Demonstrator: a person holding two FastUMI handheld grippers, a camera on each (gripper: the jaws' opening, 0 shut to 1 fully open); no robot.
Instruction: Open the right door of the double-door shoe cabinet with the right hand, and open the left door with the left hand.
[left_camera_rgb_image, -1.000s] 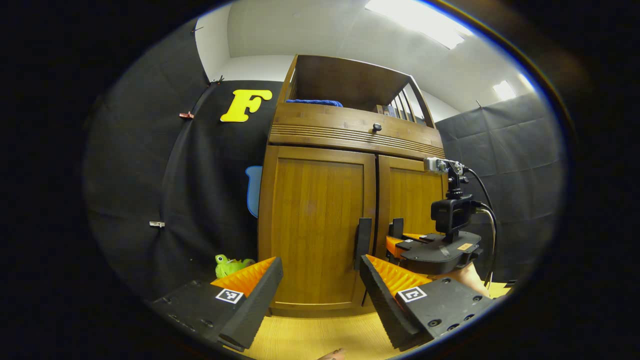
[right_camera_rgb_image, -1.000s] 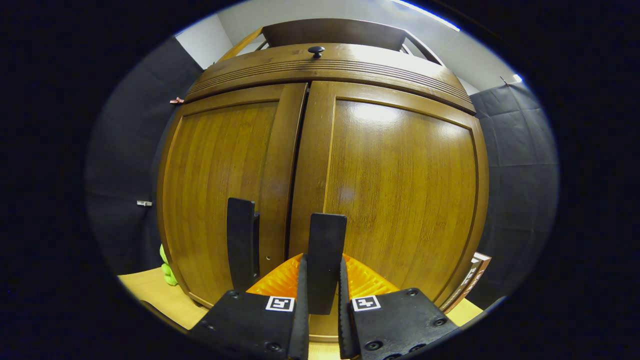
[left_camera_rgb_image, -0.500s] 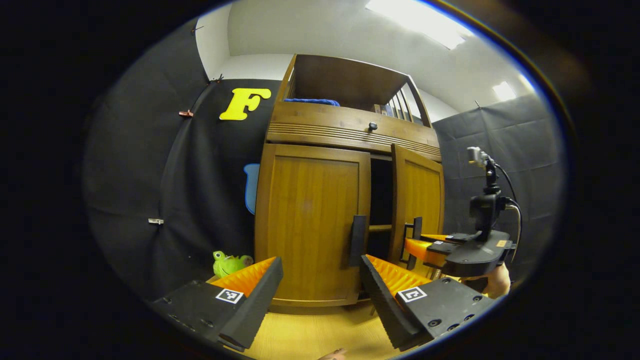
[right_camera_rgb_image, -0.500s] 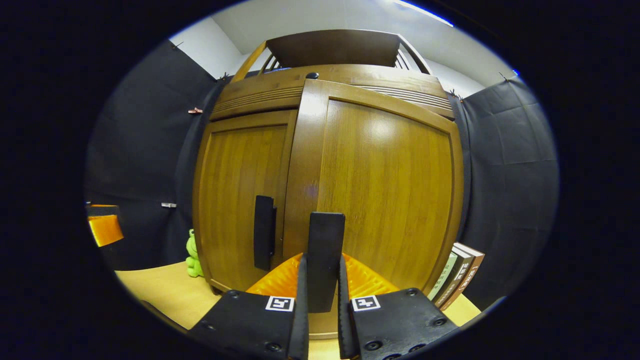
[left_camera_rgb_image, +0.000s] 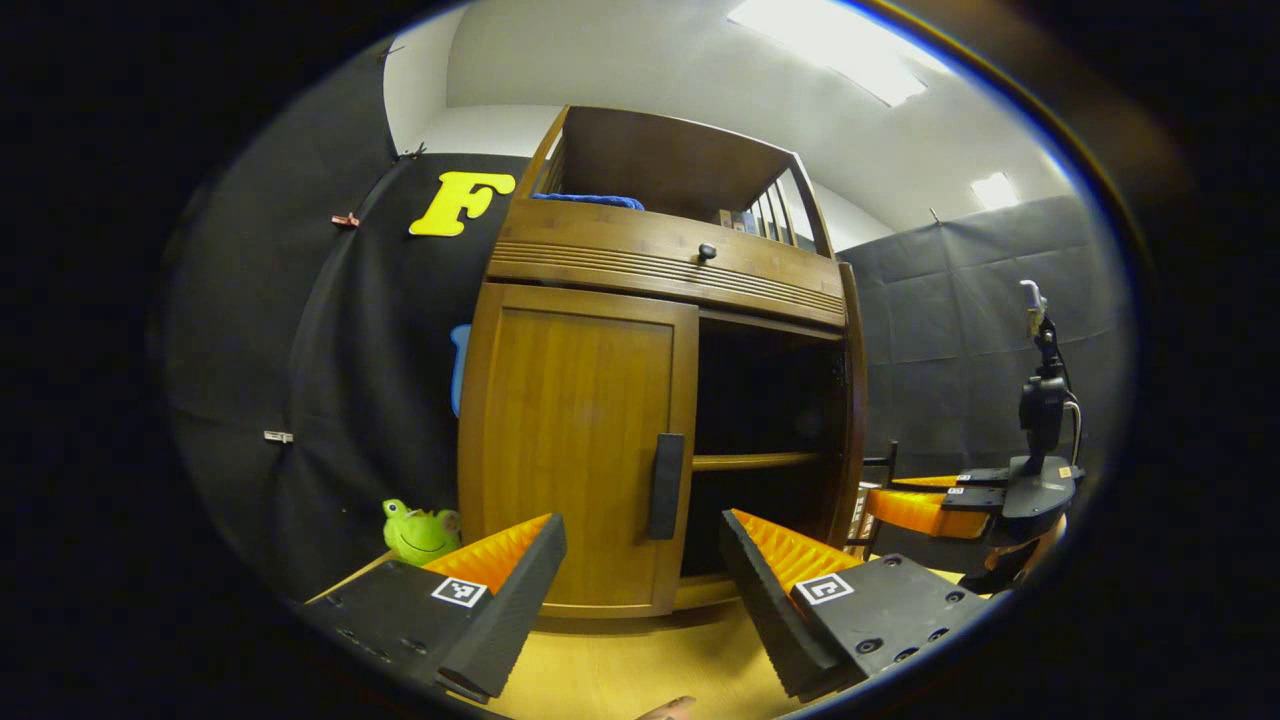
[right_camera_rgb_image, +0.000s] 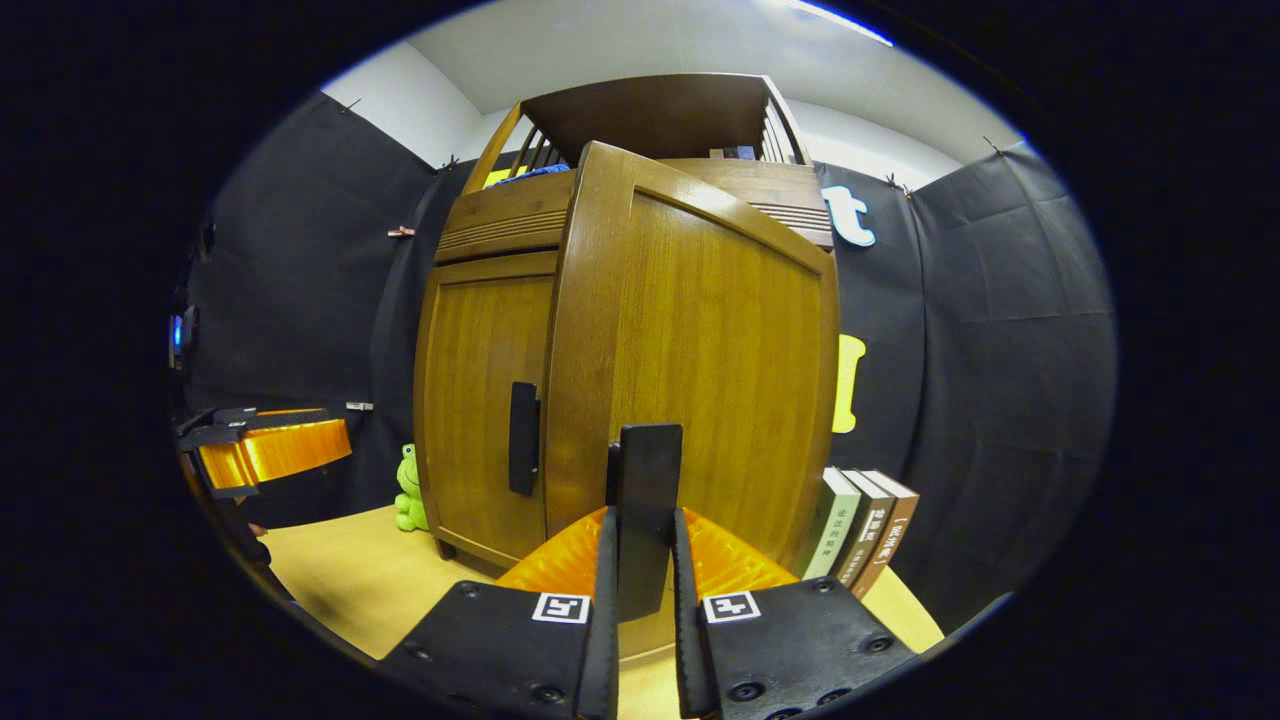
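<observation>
The brown wooden double-door shoe cabinet (left_camera_rgb_image: 660, 260) stands on the pale wooden table (left_camera_rgb_image: 620, 670) against the black cloth wall. Its right door (right_camera_rgb_image: 700, 360) is swung well out from the front, and the right hand-held gripper (right_camera_rgb_image: 645, 600) is clamped on that door's flat black bar handle (right_camera_rgb_image: 648, 490), both orange-ribbed fingers pressing its sides. The left door (left_camera_rgb_image: 575, 440) sits flush and closed, its own black bar handle (left_camera_rgb_image: 666, 486) untouched. The left hand-held gripper (left_camera_rgb_image: 640, 570) hangs in front of it with jaws spread wide, holding nothing.

From the left gripper view the opened half shows a dark interior with one wooden shelf board (left_camera_rgb_image: 750, 462) across it — and the drawer band above with a small black knob (left_camera_rgb_image: 706, 251). The right gripper view brings in three upright books (right_camera_rgb_image: 860, 525) just beside the cabinet's right side; their spine lettering is too small to read. A green plush frog (left_camera_rgb_image: 418, 530) sits near the cabinet's left foot.
</observation>
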